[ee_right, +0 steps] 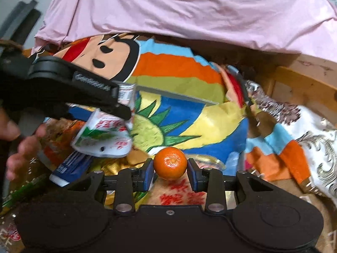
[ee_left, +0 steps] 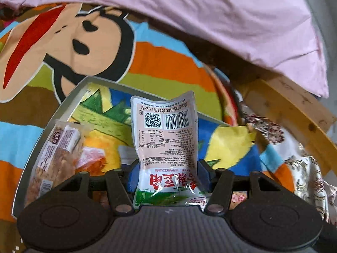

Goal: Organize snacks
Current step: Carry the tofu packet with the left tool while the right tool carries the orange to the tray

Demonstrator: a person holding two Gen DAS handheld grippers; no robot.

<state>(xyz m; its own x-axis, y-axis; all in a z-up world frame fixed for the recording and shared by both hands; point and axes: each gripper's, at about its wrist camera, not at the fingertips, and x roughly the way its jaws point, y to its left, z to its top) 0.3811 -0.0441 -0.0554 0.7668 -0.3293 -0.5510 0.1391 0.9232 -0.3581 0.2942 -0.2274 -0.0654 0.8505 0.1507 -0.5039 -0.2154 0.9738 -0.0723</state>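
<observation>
My left gripper (ee_left: 166,175) is shut on a pink and white snack packet (ee_left: 165,135) with a barcode, and holds it upright above a metal-edged tray (ee_left: 69,97) with a sunflower picture. That gripper and its packet (ee_right: 105,135) also show at the left of the right wrist view. My right gripper (ee_right: 170,171) has its blue pads (ee_right: 148,174) on either side of a small orange mandarin (ee_right: 170,163), close to it with a thin gap showing on each side.
A clear-wrapped snack (ee_left: 56,154) and an orange packet (ee_left: 90,158) lie in the tray's left part. A blue tube packet (ee_right: 70,166) and more packets lie near the right gripper. A cartoon blanket (ee_left: 147,67), pink cloth (ee_left: 231,16) and wooden frame (ee_left: 290,109) surround the tray.
</observation>
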